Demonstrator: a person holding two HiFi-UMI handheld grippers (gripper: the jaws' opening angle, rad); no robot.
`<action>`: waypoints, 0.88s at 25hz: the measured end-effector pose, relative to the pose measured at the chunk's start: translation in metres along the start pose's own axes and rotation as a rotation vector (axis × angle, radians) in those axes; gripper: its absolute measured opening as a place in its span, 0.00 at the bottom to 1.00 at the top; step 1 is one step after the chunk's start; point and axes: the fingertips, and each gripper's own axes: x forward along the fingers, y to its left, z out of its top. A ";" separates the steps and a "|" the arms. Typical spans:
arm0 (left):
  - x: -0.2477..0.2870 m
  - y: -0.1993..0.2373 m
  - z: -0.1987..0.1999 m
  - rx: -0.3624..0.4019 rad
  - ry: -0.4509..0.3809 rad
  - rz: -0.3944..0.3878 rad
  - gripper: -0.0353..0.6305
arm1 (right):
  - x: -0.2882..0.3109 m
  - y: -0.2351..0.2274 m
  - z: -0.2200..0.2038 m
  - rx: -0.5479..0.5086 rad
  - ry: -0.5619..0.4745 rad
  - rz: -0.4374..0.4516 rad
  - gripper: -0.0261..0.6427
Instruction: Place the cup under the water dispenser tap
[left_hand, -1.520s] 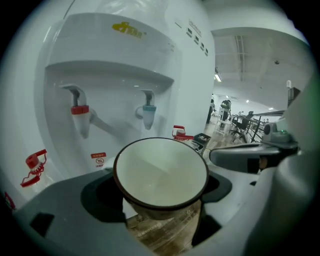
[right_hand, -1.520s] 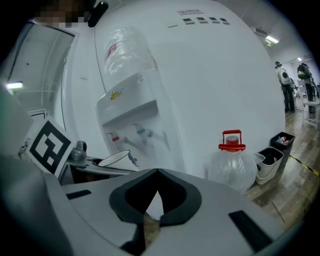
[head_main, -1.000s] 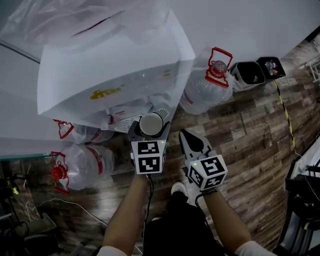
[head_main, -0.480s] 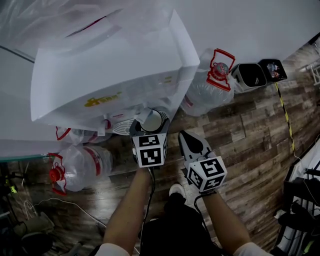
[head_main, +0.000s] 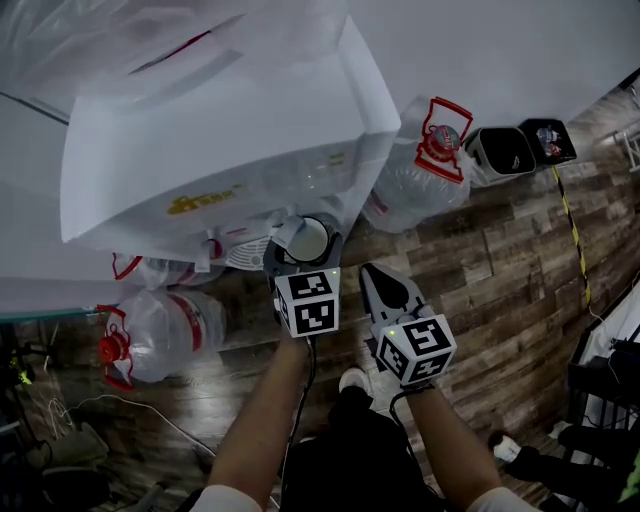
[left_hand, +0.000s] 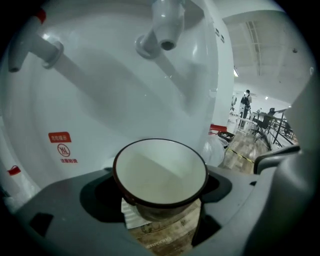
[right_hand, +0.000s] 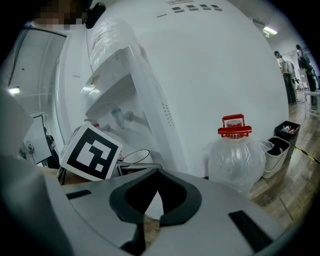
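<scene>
A white enamel cup (left_hand: 160, 172) with a dark red rim sits upright between the jaws of my left gripper (left_hand: 161, 202), which is shut on it. In the head view the cup (head_main: 306, 240) is at the front of the white water dispenser (head_main: 210, 140), held by the left gripper (head_main: 304, 262). A pale tap (left_hand: 167, 24) hangs above the cup, slightly beyond its rim. A second tap (left_hand: 31, 46) with a red tip is up at the left. My right gripper (head_main: 388, 290) hovers to the right, shut and empty, with its jaws meeting (right_hand: 151, 194).
Large clear water bottles with red caps stand on the wooden floor: one to the right of the dispenser (head_main: 415, 170), others at its left (head_main: 160, 335). Two small bins (head_main: 520, 145) stand by the wall at the right. People are far off down the hall (left_hand: 246, 102).
My left gripper has carried the cup slightly further in under the dispenser's front. The right gripper has barely moved.
</scene>
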 end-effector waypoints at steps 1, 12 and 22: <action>0.000 0.000 0.001 -0.002 -0.006 0.004 0.72 | -0.001 0.000 -0.001 0.002 0.001 -0.001 0.07; 0.000 0.002 0.000 -0.020 -0.044 0.033 0.72 | -0.006 -0.004 -0.006 0.016 0.008 -0.010 0.07; -0.002 0.004 -0.003 -0.041 -0.027 0.037 0.72 | -0.006 0.001 -0.005 0.011 0.006 -0.010 0.07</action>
